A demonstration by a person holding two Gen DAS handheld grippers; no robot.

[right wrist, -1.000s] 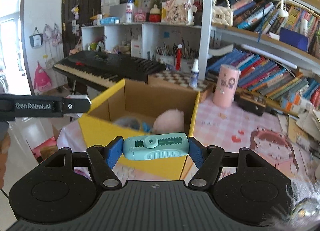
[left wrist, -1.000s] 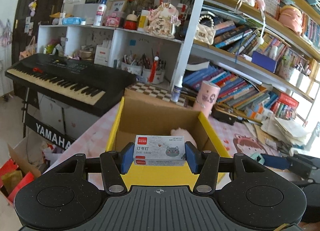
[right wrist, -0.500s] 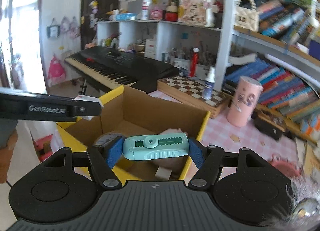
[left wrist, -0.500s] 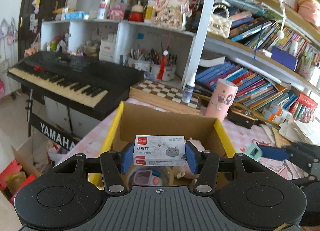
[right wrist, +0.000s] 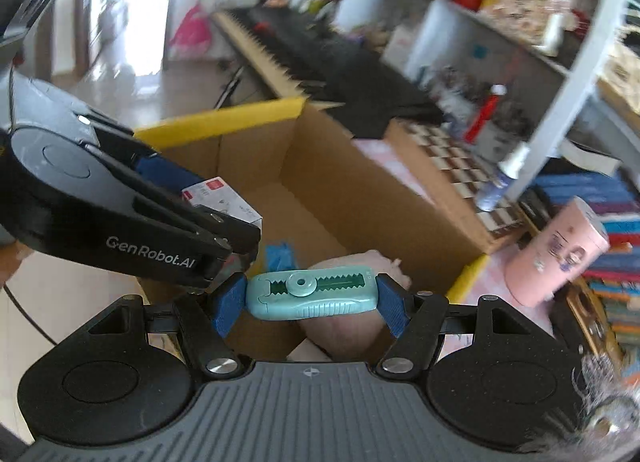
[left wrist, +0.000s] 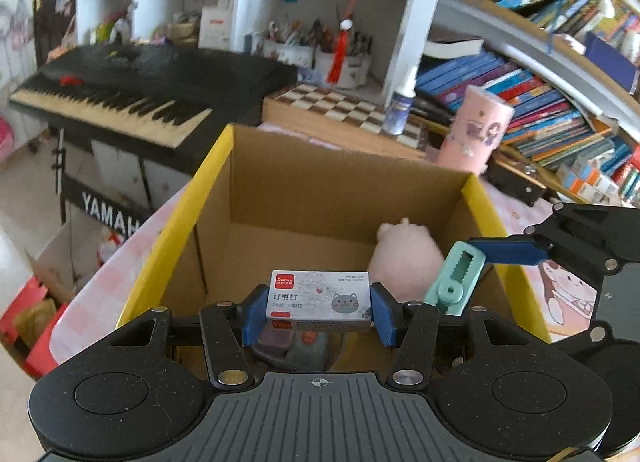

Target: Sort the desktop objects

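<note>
Left wrist view: the left gripper (left wrist: 319,312) has its jaws clamped on a staple box (left wrist: 319,301), poised over the open cardboard box (left wrist: 344,186). A pink plush toy (left wrist: 404,258) already lies beyond the jaws; items beneath them are blurred.

Right wrist view: the right gripper (right wrist: 311,299) jaws grip a teal correction tape (right wrist: 311,293) above the same box. Both drops remain, I'd judge; the worktop's leftovers are cut off.

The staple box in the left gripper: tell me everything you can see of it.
The staple box is a small flat rectangular carton, pale grey-white, with a red logo patch, printed Chinese characters and a grey cartoon cat face. It looks closed and undamaged. The left gripper clamps its two short ends between blue pads, holding it level, long side across. It hangs above the open cardboard box; only the pads touch it.
</note>
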